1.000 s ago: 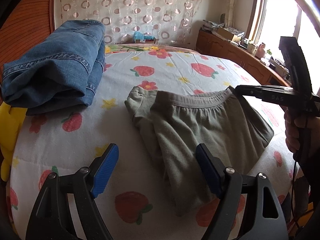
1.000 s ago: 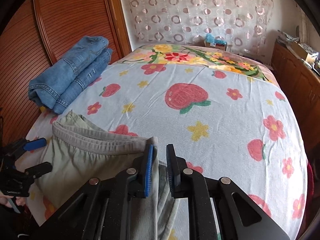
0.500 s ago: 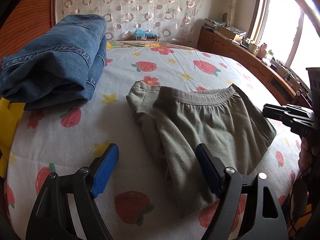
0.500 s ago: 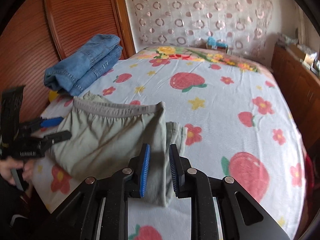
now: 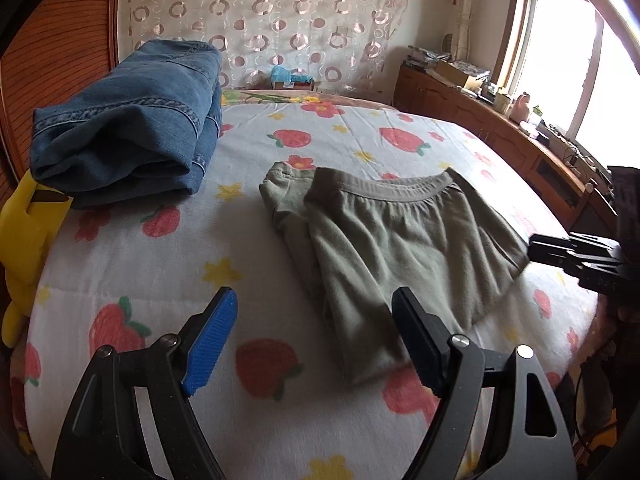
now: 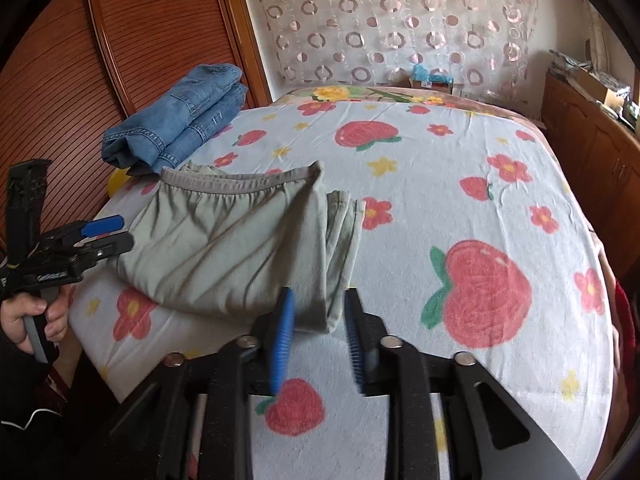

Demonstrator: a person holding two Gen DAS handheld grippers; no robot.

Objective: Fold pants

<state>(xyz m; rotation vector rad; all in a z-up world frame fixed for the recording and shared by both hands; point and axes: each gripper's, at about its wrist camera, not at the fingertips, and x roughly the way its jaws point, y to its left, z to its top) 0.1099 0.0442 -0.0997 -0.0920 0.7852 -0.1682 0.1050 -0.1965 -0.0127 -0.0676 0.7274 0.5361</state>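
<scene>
I see a bed (image 6: 460,168) with a strawberry-print sheet, the folded olive pants (image 5: 392,240) lying on it beside folded jeans (image 5: 132,128). My left claw (image 5: 314,334) gapes wide, empty; my right claw (image 6: 318,334) is opening, clear of the pants. Only the left view shows the window (image 5: 568,60)

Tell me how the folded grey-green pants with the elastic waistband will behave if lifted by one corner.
The folded grey-green pants would probably sag and unfold: soft creases suggest thin, limp cloth. Likely light, lying flat. Loose layers at one edge might slide apart.
</scene>
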